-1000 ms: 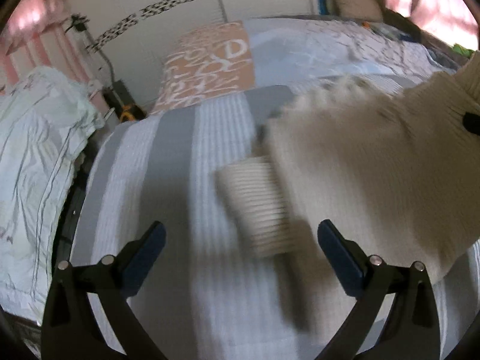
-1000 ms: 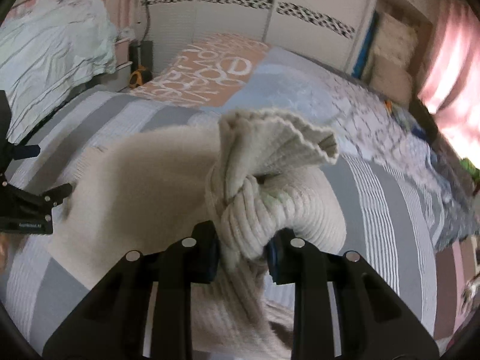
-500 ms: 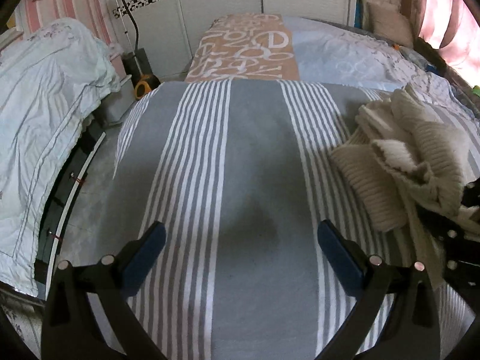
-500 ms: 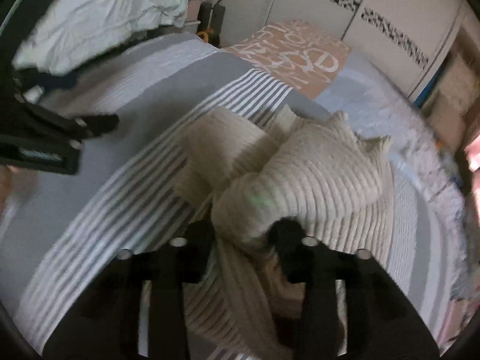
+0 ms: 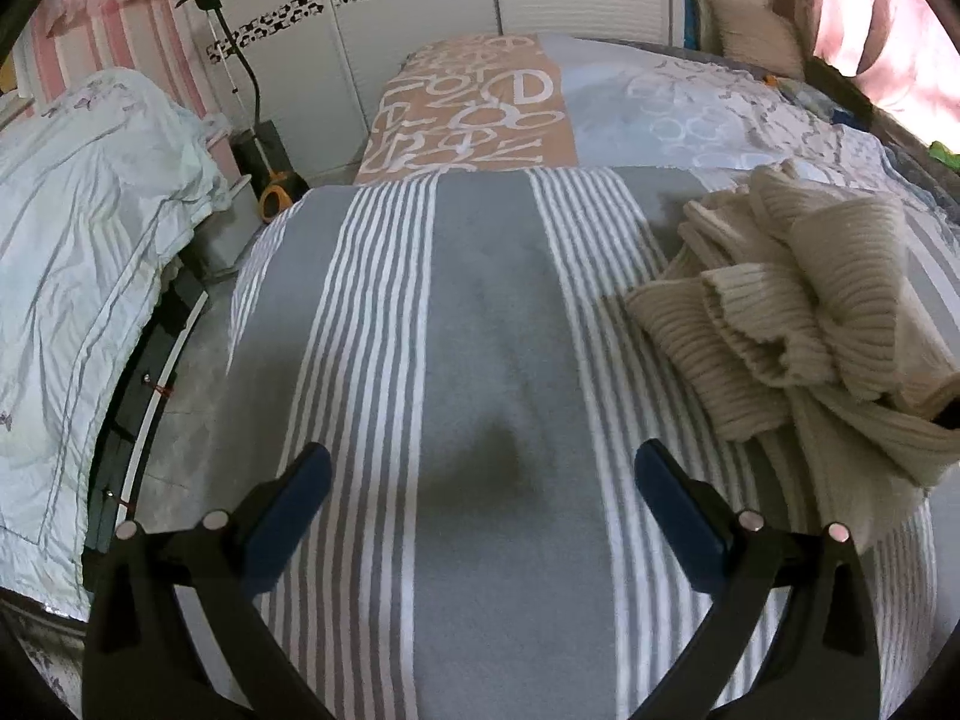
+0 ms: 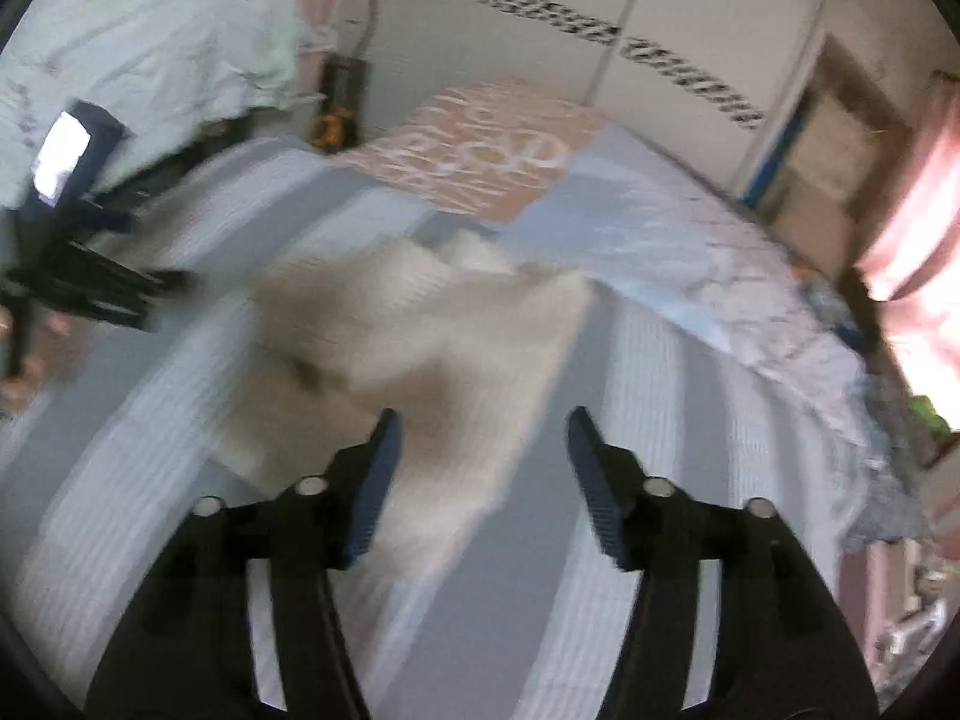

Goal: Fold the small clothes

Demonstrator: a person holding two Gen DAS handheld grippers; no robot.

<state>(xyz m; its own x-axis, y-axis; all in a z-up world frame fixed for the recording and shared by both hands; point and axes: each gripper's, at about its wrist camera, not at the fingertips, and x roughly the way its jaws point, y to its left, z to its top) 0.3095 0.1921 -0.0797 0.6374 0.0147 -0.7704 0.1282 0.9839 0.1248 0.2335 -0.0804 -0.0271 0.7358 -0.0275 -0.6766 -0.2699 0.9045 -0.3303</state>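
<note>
You had just let go: your right tool [image 6: 480, 468], which half a second before had been clamped on a bunched knot of the cream ribbed sweater [image 5: 798, 324], hung with its jaws spread and nothing between them, the knit lying beyond and partly under its left finger in the centre of that blurred view. The blur there suggested the tool was moving as the frame was taken. Your left tool [image 5: 480, 486] stood released as well, jaws wide over bare cloth at the bottom of its frame, well apart from the garment. The sweater sat in a crumpled heap on the grey-and-white striped blanket [image 5: 474, 360] covering the bed, at the right of the left-wrist frame, cuffs and folds piled on one another, not spread flat. By the look of it, the folding had not properly begun: the heap would likely need to be laid out and smoothed first. As for writing, the orange pillow [image 5: 468, 114] in the upper centre carried large white letters, of which only a "D" read clearly; the rest were jumbled. A black stand [image 5: 228, 48] at upper left bore a small label too tiny to read.
</note>
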